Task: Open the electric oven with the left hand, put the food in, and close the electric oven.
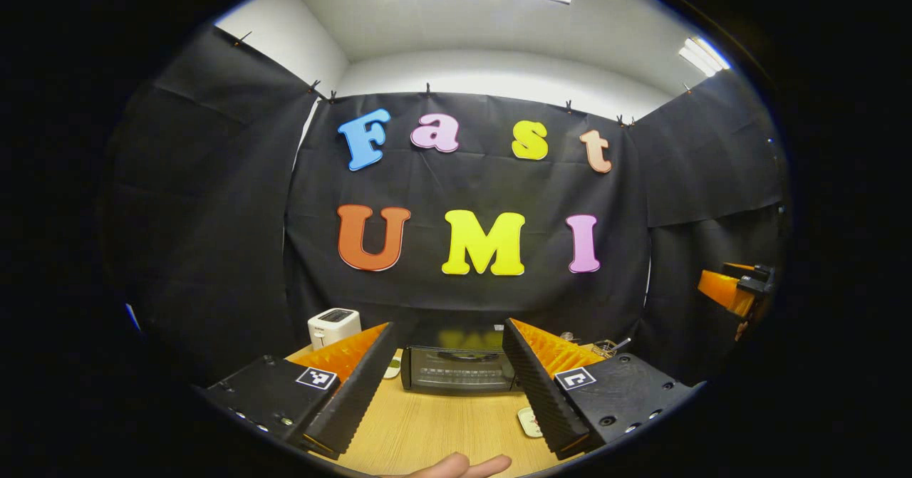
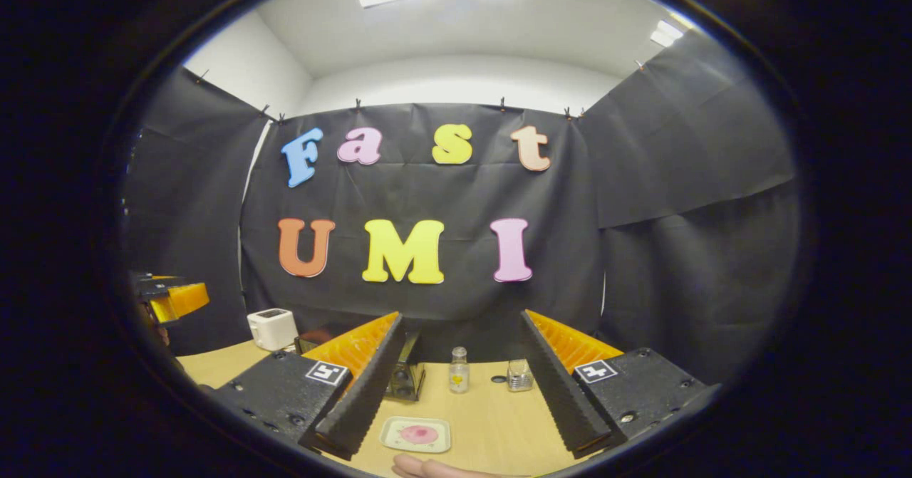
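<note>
Left gripper [image 1: 450, 378]: fingers spread wide apart, holding nothing, raised above the desk [image 1: 442, 428]. Frames the electric oven between its two fingers in the left gripper view.

Electric oven [image 1: 458, 367]: black, door shut, handle across the top of the glass front. Stands toward the back of the desk, near the black cloth wall. Seen in the right gripper view as a dark side edge [image 2: 406, 375] just beyond that gripper's left finger.

Right gripper [image 2: 459, 385]: fingers likewise wide open, empty, above the desk [image 2: 491, 421]. Seen from afar at the right edge of the left gripper view as an orange and black shape [image 1: 734, 289].

Food plate [image 2: 416, 434]: small, square, pale, with a pink item at its centre. Lies flat on the desk in front of the oven, between the right gripper's fingers and nearer the left one. Partly visible in the left gripper view [image 1: 529, 421] beside the right finger.

Toaster [image 1: 333, 325]: white, at the desk's back left corner, well apart from the oven.

Small bottle [image 2: 459, 370] and glass jar [image 2: 519, 375]: upright, side by side but apart, right of the oven.

Fingertips of a hand [image 1: 463, 466]: at the bottom edge of the left gripper view.
</note>
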`<state>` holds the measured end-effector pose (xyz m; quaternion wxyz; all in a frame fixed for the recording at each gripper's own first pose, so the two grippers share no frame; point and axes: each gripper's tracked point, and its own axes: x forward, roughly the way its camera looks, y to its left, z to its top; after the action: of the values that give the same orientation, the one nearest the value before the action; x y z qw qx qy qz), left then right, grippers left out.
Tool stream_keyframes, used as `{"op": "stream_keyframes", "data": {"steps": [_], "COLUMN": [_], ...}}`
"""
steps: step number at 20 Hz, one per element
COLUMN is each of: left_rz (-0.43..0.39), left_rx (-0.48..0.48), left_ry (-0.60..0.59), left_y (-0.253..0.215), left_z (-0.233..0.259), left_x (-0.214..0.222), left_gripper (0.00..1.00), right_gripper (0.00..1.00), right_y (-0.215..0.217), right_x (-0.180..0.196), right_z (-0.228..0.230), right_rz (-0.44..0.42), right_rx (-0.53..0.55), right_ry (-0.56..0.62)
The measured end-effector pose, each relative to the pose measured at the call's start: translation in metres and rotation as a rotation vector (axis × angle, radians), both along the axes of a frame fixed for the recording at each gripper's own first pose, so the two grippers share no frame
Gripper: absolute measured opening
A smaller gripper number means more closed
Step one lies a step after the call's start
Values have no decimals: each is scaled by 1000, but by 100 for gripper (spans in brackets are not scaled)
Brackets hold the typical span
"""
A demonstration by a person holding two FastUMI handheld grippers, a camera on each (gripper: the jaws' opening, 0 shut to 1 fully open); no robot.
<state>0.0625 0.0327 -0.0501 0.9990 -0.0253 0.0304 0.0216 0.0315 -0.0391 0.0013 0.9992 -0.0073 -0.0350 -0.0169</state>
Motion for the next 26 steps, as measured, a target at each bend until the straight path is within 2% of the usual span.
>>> {"op": "stream_keyframes", "data": {"steps": [1, 6, 12, 13, 14, 16, 17, 20, 21, 22, 23, 26], "left_rz": [2, -22, -41, -43, -48, -44, -35, -60, -59, -65, -71, -64], "left_rx": [1, -44, -18, -18, -21, -15, -7, 40, 52, 63, 70, 67], "left_ry": [16, 109, 274, 301, 326, 365, 383, 389, 394, 404, 411, 457], "left_y": [2, -7, -18, -20, -22, -22, -22, -32, -34, -38, -41, -43], "left_z": [-8, -54, -131, -143, -155, -173, -181, -190, -194, -199, -203, -220], "left_x": [13, 88, 176, 186, 196, 215, 224, 248, 253, 257, 260, 267], "left_gripper": [95, 95, 96, 95, 95, 96, 96, 96, 96, 95, 96, 96], "right_gripper": [96, 96, 96, 100, 96, 96, 100, 100, 96, 96, 100, 100], "right_y": [-1, -3, -46, -51, -54, -65, -69, -80, -83, -86, -89, -98], "right_x": [7, 33, 50, 52, 52, 53, 53, 57, 57, 58, 58, 57], "right_z": [-1, 6, -1, -3, -8, -12, -13, -18, -18, -21, -22, -20], "right_rz": [5, 61, -1, -5, -8, -16, -20, -30, -31, -31, -35, -45], "right_rx": [8, 19, -12, -8, -7, -10, -13, -18, -16, -19, -20, -12], "right_ry": [9, -3, -16, -13, -7, 3, 5, 15, 19, 25, 28, 19]}}
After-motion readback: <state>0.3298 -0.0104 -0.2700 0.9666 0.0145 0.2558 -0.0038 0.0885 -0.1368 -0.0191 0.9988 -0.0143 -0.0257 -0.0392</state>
